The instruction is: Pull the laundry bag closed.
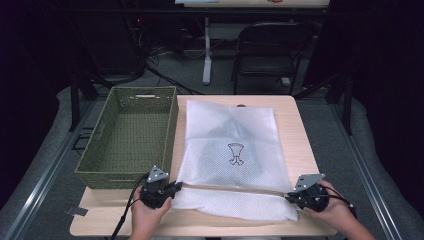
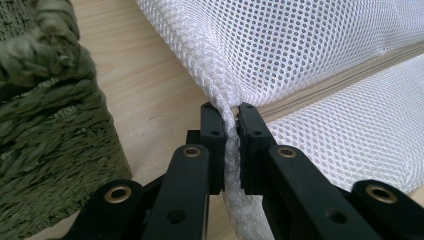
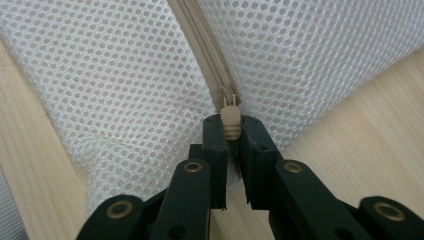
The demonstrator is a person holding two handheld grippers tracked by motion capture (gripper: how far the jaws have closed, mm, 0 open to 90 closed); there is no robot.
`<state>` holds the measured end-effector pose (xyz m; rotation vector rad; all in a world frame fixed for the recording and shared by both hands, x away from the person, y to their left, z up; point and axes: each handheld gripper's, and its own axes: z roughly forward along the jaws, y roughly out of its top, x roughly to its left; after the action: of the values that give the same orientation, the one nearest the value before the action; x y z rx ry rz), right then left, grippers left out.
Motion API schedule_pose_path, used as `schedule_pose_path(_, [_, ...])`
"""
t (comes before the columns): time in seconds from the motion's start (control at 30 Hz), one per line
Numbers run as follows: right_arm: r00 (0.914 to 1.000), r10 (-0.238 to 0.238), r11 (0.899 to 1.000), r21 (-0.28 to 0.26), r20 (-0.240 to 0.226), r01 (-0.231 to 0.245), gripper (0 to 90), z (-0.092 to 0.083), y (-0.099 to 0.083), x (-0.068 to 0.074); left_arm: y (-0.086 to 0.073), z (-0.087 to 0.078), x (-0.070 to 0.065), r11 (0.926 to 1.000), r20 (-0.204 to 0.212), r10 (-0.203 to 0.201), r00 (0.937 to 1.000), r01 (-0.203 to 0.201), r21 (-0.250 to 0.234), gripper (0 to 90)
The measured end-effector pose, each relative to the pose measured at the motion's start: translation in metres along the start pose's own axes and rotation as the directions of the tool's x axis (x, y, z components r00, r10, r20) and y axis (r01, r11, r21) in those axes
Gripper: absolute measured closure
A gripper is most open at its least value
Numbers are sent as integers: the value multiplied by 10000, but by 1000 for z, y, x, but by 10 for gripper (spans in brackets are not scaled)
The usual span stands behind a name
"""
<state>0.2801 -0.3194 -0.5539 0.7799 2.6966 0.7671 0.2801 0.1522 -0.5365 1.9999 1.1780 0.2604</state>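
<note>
We see our right hand-held gripper (image 3: 232, 127) rising from six o'clock, its black jaws pinched on the beige zip pull (image 3: 231, 122). From the pull, the beige zip (image 3: 202, 42) runs away toward eleven o'clock across the white mesh bag (image 3: 115, 85). Bare wooden counter (image 3: 370, 135) shows at three o'clock and again along nine o'clock.

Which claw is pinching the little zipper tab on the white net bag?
The right claw: it pinches the beige zipper tab. The left claw grips only the white net bag at its edge.
</note>
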Motion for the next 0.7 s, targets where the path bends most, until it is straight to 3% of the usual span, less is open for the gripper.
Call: schedule_pose_path(0.7, [9997, 227, 9996, -176, 7, -226, 816, -1, 0, -3, -6, 0, -3, 10000, -14, 4, 10000, -4, 70, 794])
